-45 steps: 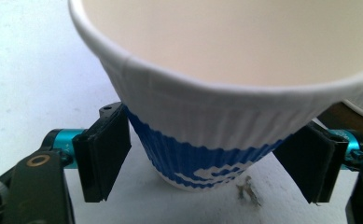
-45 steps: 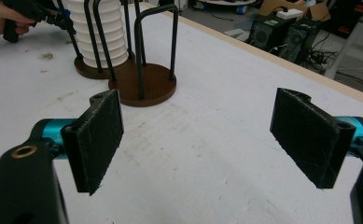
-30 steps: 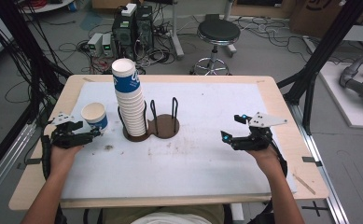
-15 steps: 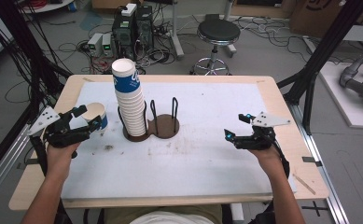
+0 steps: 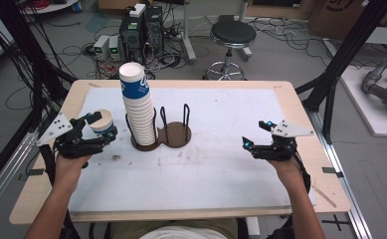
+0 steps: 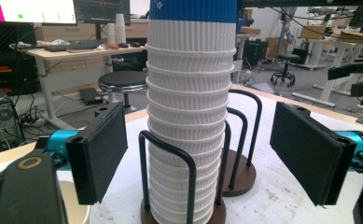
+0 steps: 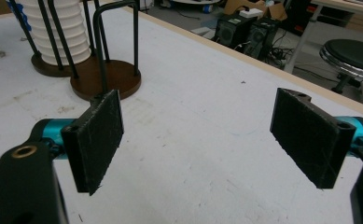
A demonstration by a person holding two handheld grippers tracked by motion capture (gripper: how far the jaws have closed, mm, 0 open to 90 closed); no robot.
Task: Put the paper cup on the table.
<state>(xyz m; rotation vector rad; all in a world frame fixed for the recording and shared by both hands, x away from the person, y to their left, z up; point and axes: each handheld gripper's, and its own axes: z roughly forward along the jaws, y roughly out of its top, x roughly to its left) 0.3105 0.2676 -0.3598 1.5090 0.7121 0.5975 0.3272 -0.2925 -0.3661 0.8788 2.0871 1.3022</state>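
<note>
A tall stack of white paper cups, the top one banded blue, stands in the left ring of a brown two-ring holder. A single cup stands upright on the mat just left of it. My left gripper hovers over that cup. Its jaws have just been opening, and in the left gripper view nothing lies between the pads of the left gripper; the stack rises farther off. My right gripper is open and empty at the right, seen as over bare mat.
A white mat covers the wooden table, and the holder's right ring is vacant. Behind the far edge are a stool and computer cases. Black frame posts flank both sides.
The left gripper has lifted and tilted, and its jaws have spread off the single cup, which stays on the mat. The right gripper has not moved.
</note>
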